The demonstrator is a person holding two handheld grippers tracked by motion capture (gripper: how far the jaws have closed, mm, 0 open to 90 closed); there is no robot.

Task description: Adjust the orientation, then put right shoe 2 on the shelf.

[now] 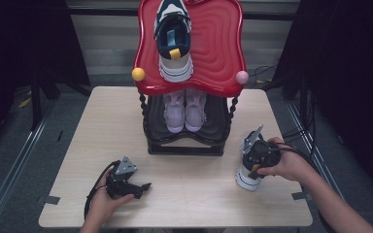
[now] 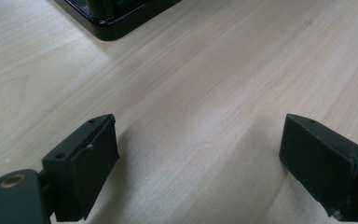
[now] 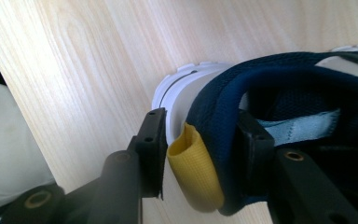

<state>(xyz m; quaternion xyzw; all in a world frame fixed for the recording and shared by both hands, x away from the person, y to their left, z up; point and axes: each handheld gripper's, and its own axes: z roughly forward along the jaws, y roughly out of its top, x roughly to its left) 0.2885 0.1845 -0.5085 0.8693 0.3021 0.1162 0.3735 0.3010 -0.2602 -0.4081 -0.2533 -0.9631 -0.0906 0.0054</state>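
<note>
A navy and white sneaker (image 1: 245,181) stands on the wooden table (image 1: 189,170) at the right, heel toward me. My right gripper (image 1: 251,171) straddles its heel. In the right gripper view (image 3: 200,122) one jaw is outside by the yellow pull tab (image 3: 193,172) and the other sits inside the navy collar (image 3: 223,102). The tab looks puffed, not squeezed. The matching sneaker (image 1: 174,43) lies on the red top shelf (image 1: 213,43). My left gripper (image 1: 143,188) rests on the table at the front left, open (image 2: 198,140) over bare wood.
The two-tier rack stands at the table's far middle, with a pair of pink shoes (image 1: 184,111) on its black lower shelf (image 1: 213,136). A corner of the rack's black base (image 2: 107,21) lies ahead of my left gripper. Cables run on the floor at right.
</note>
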